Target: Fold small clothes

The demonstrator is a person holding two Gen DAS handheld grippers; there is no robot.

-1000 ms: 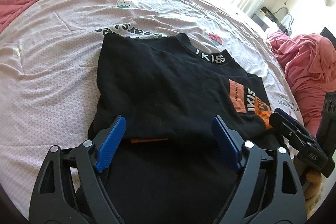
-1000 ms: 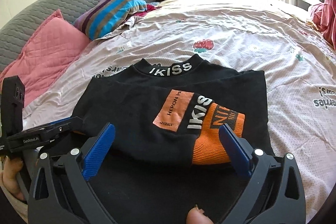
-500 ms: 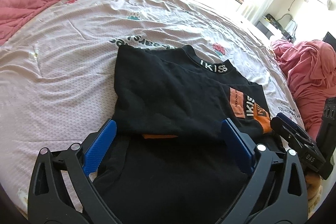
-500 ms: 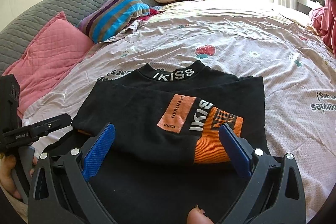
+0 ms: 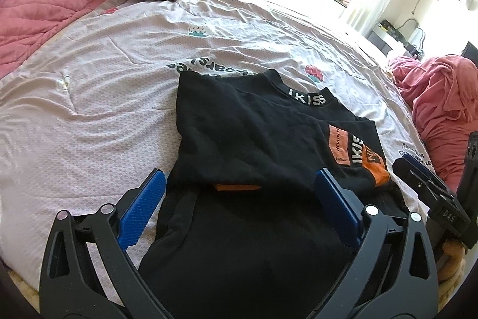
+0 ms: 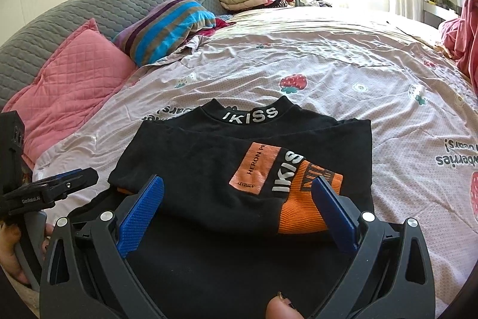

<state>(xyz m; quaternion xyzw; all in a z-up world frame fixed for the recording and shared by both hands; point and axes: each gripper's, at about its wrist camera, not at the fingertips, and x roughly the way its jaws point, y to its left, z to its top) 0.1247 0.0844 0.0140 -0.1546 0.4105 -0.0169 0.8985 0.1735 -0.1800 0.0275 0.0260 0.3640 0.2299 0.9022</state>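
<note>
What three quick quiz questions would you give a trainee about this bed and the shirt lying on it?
1. True or false: the left tool is clamped on the black shirt.
2. Which colour is the cuff of the sleeve folded across the shirt? A) green B) orange C) white
3. Fill in: the word printed on the shirt's collar is ____.

Key
1. False: its blue pads stand wide apart, and nothing is pinched between them. The right tool is open too.
2. B
3. IKISS
</note>
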